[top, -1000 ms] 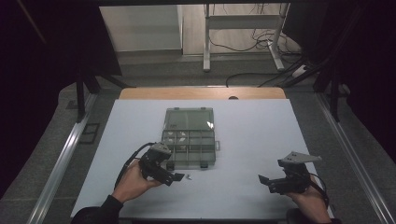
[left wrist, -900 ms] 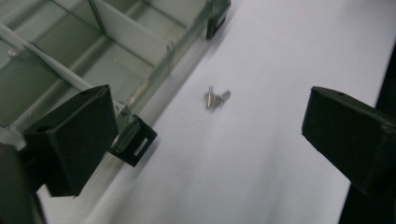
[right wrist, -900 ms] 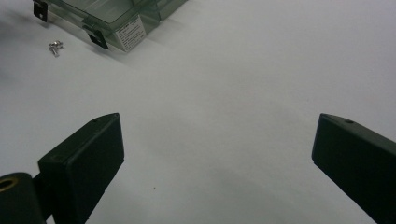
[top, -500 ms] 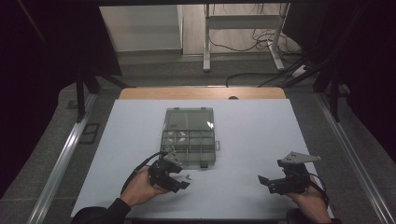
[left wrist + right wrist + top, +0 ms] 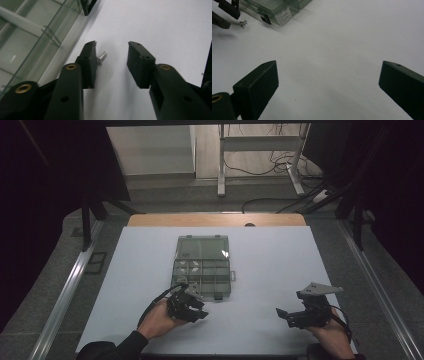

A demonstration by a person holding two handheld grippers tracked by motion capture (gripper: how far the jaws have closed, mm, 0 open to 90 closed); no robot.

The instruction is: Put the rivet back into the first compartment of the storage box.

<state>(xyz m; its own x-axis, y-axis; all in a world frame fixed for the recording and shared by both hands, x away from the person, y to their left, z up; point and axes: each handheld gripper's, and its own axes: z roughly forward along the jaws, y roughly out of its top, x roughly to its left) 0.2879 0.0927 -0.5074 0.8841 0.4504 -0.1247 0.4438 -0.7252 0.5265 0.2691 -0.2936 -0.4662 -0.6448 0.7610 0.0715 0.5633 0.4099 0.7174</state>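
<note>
Left gripper (image 5: 111, 53), jaws part open and just been closing, brackets a small silver metal screw (image 5: 101, 57) touching its left pad, centre frame. Step: pick-up; next, close squarely, lift.

Right gripper (image 5: 295, 312) wide open, idle, lower right.

Clear plastic compartment box (image 5: 202, 265) beside, on white tabletop (image 5: 280, 265); dark room.

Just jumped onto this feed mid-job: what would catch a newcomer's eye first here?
First, the clear compartment box in the middle of the white table, lid shut. Next, the left gripper low at the box's near edge: its jaws have just been closing around a small silver screw lying on the table, which sits by one jaw with a gap to the other. The right gripper rests at the near right with jaws wide open over bare table.
</note>
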